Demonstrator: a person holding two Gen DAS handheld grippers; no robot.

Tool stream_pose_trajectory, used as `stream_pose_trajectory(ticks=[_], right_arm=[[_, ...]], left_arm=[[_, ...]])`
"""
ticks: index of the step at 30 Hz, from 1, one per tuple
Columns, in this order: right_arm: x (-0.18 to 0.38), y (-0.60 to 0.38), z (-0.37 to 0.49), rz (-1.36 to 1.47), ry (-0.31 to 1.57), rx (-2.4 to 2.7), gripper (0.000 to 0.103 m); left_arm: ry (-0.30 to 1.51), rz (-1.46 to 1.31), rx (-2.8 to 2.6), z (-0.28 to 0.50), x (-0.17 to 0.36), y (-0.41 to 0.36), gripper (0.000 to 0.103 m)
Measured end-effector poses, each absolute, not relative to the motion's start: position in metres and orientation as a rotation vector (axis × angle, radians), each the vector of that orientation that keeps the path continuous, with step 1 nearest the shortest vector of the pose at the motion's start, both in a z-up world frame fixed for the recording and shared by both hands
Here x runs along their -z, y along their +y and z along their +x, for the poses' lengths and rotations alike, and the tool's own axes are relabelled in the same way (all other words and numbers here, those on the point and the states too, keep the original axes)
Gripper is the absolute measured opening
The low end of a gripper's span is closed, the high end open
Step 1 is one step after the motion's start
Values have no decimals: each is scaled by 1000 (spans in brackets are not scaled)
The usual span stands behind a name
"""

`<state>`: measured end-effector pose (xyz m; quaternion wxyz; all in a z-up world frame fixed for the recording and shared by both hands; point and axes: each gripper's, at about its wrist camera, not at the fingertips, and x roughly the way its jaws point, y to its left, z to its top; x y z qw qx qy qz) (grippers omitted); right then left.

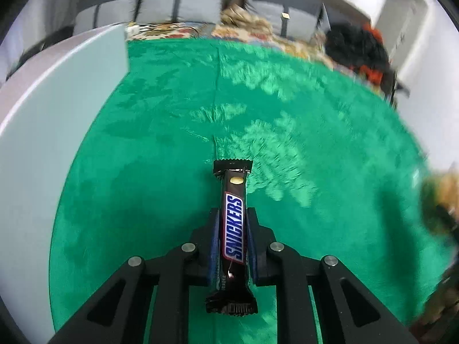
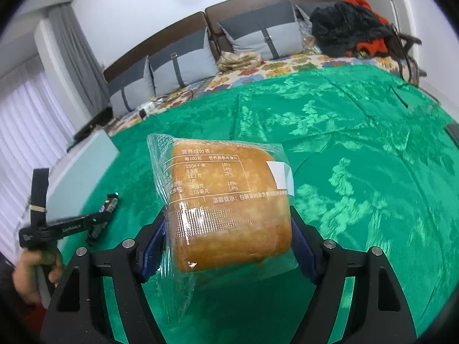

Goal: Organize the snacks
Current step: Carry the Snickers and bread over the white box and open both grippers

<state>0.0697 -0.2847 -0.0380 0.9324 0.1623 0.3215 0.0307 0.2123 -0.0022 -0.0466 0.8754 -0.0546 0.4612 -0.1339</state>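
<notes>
My left gripper [image 1: 233, 215] is shut on a brown Snickers bar [image 1: 233, 223], which points forward above the green bedspread [image 1: 172, 143]. My right gripper [image 2: 228, 215] is shut on a clear-wrapped bread loaf [image 2: 226, 209] and holds it above the same bedspread [image 2: 358, 157]. In the right wrist view the left gripper [image 2: 110, 203] shows at the lower left, with the Snickers bar's end [image 2: 112, 200] sticking out of it. The bread shows blurred at the right edge of the left wrist view [image 1: 441, 200].
A pale blue-white box [image 1: 57, 132] stands at the left on the bedspread, also in the right wrist view [image 2: 86, 163]. Pillows [image 2: 183, 68], a floral sheet [image 2: 287, 71] and a pile of dark and orange clothes [image 2: 352, 28] lie at the bed's head.
</notes>
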Motion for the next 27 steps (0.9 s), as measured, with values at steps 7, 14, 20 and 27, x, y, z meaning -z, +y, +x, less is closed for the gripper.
stream_pose_trajectory(ticks=[7,14,20,27], right_arm=[[-26,-207,80,361,617,-261,78],[-113,-15,136,325,622,-683,79],[-99,131,188,208,904,-775,85],[-115,171,171,35,858,-736,85]], left_arm=[[787,-308,341,165,-54,71,17],[783,-299,103,148,-88,219,17],[864,-215,-150,126,-64,305,83],[760,-124,-313,90,-79,333,98]])
